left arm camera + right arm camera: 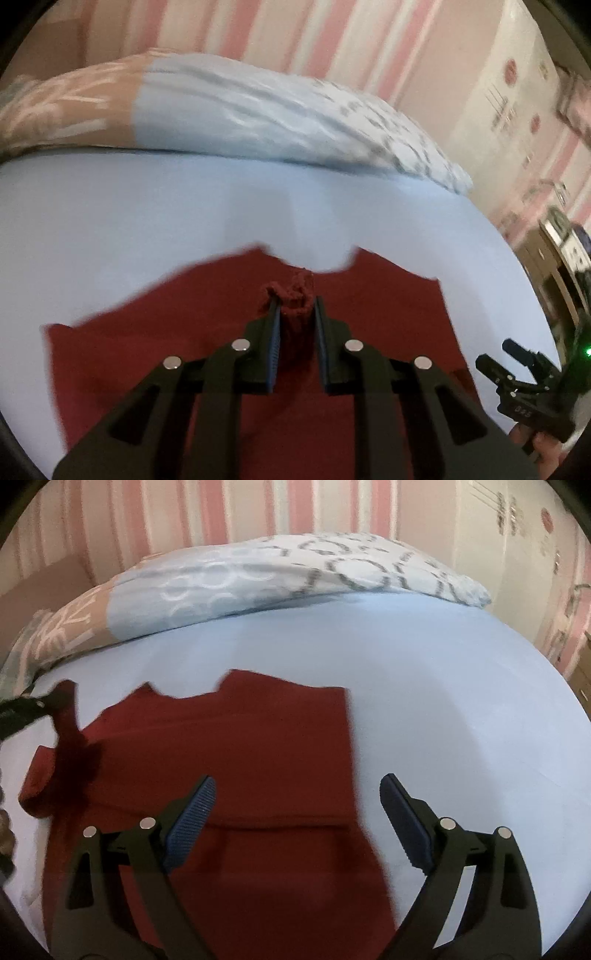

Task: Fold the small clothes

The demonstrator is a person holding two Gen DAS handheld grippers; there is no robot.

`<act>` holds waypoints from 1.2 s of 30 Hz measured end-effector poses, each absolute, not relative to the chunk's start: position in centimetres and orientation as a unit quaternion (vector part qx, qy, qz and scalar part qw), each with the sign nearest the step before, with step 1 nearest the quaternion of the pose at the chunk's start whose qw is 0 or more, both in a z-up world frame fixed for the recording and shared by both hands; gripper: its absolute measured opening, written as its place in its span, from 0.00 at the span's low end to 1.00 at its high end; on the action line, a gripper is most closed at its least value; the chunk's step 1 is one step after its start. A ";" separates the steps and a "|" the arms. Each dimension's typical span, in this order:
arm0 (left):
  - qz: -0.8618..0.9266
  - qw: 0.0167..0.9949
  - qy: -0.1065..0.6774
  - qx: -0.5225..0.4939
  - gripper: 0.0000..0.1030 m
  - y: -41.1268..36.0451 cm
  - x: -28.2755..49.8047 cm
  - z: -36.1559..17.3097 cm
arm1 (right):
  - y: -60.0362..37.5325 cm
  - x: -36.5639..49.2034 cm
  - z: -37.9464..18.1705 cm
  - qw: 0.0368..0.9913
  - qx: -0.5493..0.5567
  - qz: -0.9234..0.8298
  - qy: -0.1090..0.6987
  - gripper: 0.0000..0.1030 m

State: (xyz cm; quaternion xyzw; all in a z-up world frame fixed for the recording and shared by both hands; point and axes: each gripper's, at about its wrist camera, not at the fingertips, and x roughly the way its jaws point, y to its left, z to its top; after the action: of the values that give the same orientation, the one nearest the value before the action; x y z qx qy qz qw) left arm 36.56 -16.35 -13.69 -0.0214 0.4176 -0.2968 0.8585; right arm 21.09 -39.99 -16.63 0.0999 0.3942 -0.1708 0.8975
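Red shirt (236, 775) lay flat on the bed (443, 701), right side already folded in. My left gripper (295, 306) pinched the left sleeve, lifted; my right gripper (297, 805) hung spread above. Next, I judged: carry that sleeve across.

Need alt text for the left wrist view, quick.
The left hand-held gripper is shut on a bunched pinch of the dark red garment, which lies spread on a light blue bed sheet. A patterned duvet lies beyond; the right hand-held gripper shows at lower right.
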 end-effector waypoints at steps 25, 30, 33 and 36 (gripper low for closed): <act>-0.059 0.901 0.423 0.074 0.73 -2.2 35.6 -18.5 | -31.4 29.9 -19.9 0.892 0.126 -0.020 0.433 0.76; -0.052 0.901 0.425 0.066 0.73 -0.8 35.8 -18.7 | -29.8 31.9 -21.0 0.878 0.122 -0.008 0.463 0.43; -0.052 0.902 0.422 0.078 0.73 -1.3 35.6 -19.0 | -28.8 32.3 -21.7 0.874 0.097 -0.015 0.476 0.26; -0.053 0.901 0.422 0.081 0.73 -1.4 35.6 -19.0 | -28.3 32.1 -21.5 0.883 0.065 -0.020 0.464 0.08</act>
State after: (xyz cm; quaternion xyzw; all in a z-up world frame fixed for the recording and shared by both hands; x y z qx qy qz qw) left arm 35.60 -1.35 -19.02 0.0815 0.4221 -0.0532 0.9013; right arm 32.09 -28.28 -21.46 0.0653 0.4641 -0.0205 0.8831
